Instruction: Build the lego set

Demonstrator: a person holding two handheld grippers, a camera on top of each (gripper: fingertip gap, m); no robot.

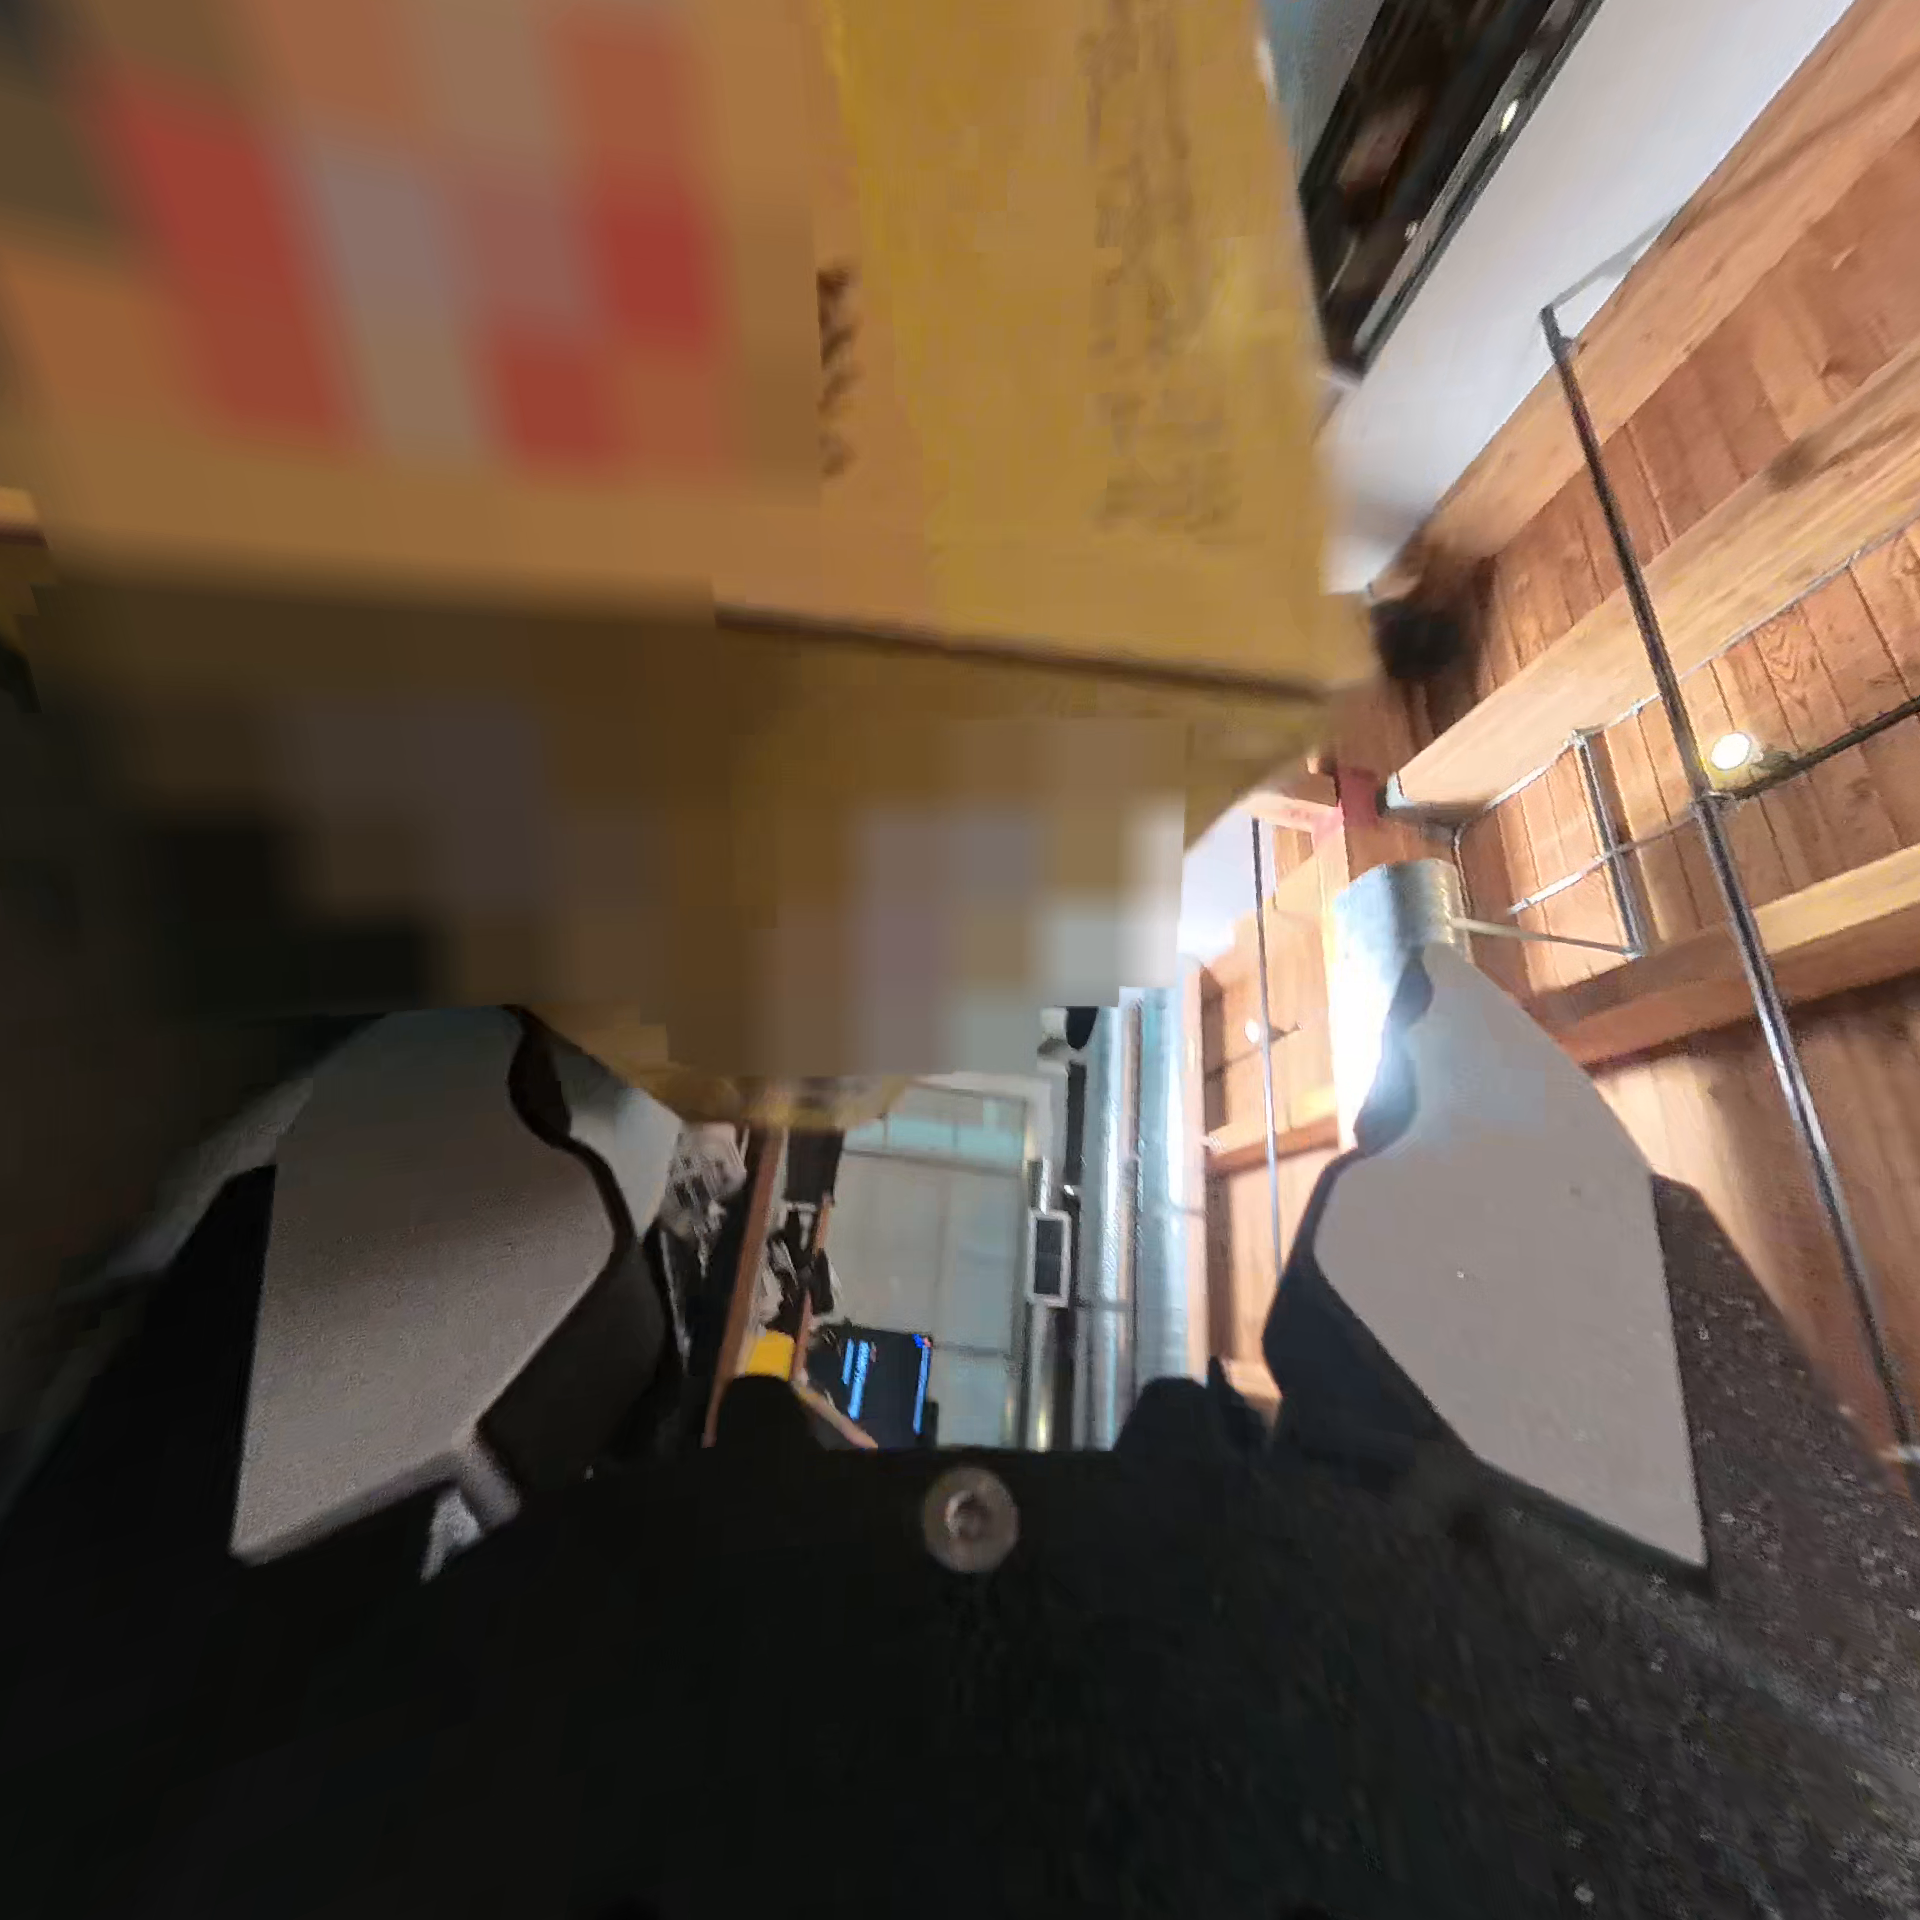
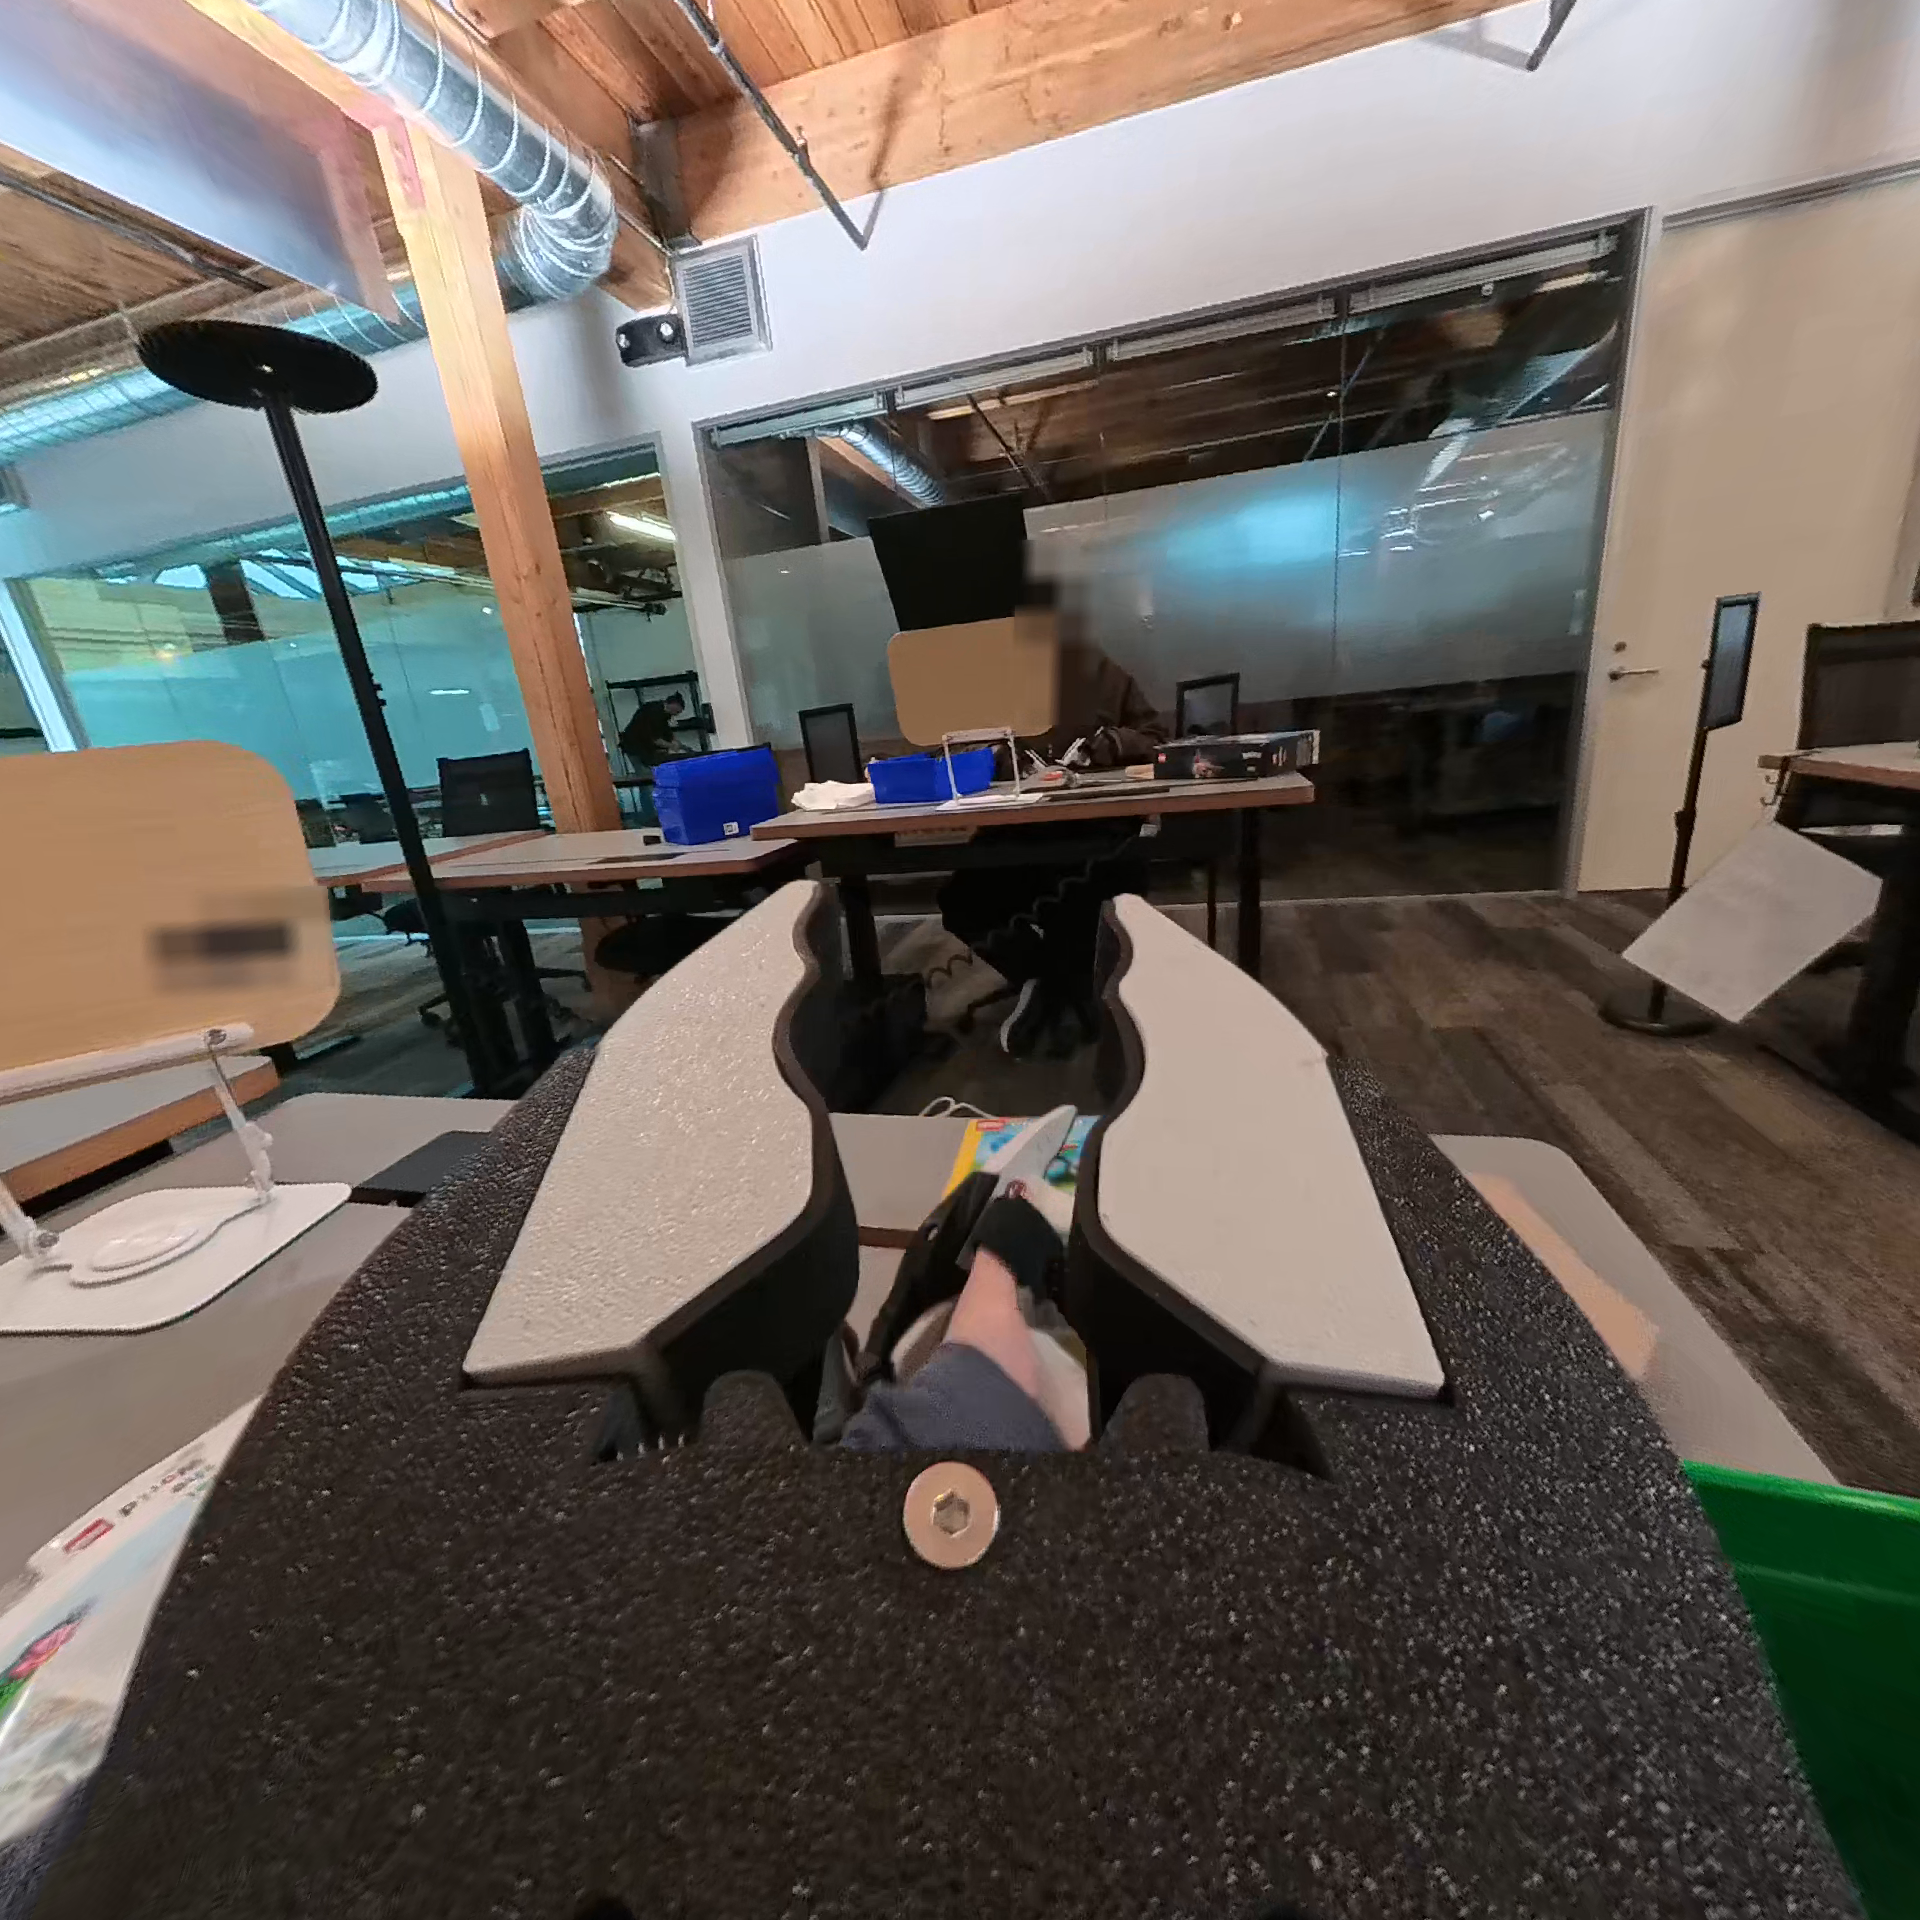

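In the left wrist view a yellow Lego box [image 1: 1039, 364] fills the upper frame, very close and blurred, just beyond my left gripper [image 1: 966, 1008]. Its jaws stand wide apart; the box overlaps the left fingertip [image 1: 499, 1049] but stays clear of the right one. The camera is tilted towards the wooden ceiling. In the right wrist view my right gripper [image 2: 961, 899] is open and empty, raised over the grey table [image 2: 312, 1382]. Between its fingers I see a gloved hand [image 2: 1023, 1242] with the left gripper at the yellow box [image 2: 982, 1143] by the table's far edge.
A white printed Lego bag or booklet [image 2: 73, 1642] lies at the lower left. A green bin [image 2: 1839, 1631] stands at the right. A tan panel on a white stand [image 2: 156, 1247] stands at the left. A person sits at a far desk [image 2: 1039, 810] with blue bins.
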